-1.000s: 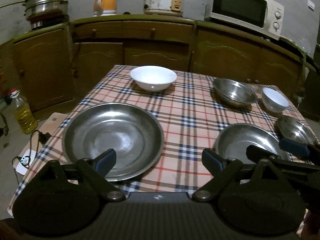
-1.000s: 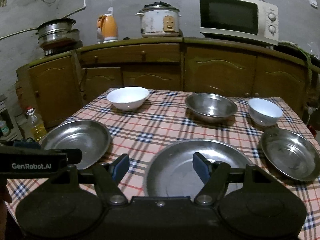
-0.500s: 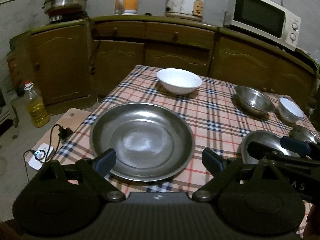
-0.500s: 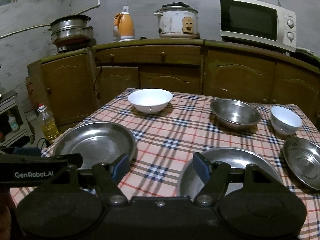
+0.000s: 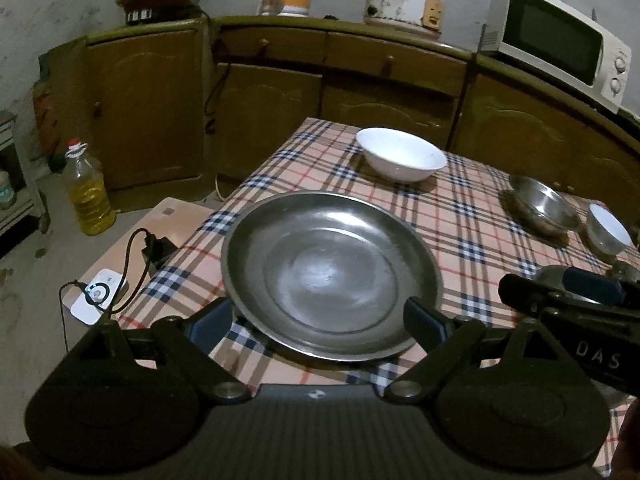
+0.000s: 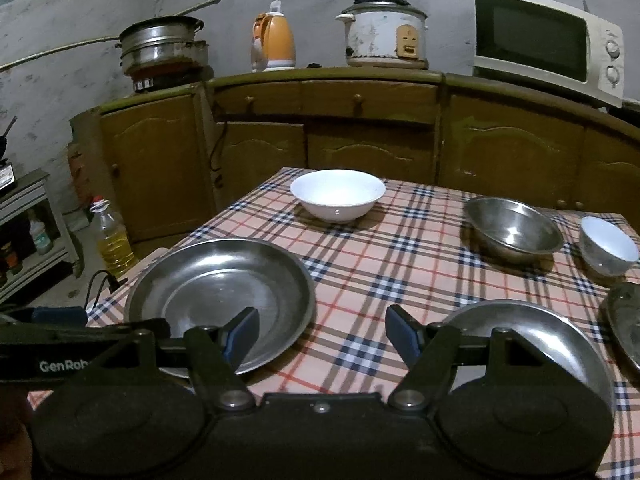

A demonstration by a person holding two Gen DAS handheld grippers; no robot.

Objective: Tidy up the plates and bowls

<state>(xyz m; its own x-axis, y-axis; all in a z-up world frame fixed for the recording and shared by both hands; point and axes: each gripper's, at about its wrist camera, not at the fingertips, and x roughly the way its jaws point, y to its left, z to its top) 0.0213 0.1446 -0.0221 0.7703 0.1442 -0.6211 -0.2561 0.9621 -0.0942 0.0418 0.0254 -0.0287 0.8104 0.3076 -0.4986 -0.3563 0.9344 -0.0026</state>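
Observation:
A large steel plate (image 5: 332,276) lies at the near left of the plaid table (image 5: 472,216); my left gripper (image 5: 320,326) is open, its fingers on either side of the plate's near rim. In the right wrist view the same plate (image 6: 220,292) is at left and a second steel plate (image 6: 532,344) at right. My right gripper (image 6: 322,336) is open and empty over the cloth between them. A big white bowl (image 6: 338,196), a steel bowl (image 6: 514,230) and a small white bowl (image 6: 608,246) stand further back.
A third steel plate (image 6: 628,328) shows at the right edge. Wooden cabinets (image 6: 360,140) behind the table carry a microwave (image 6: 548,44), rice cooker (image 6: 384,36), kettle (image 6: 274,44) and pots (image 6: 160,48). An oil bottle (image 5: 88,192) and a charger with cable (image 5: 96,292) sit on the floor left.
Both grippers have swung left: the large plate now sits centred between my left fingers, and the right gripper has moved off the second plate to the gap between plates. Both stayed open.

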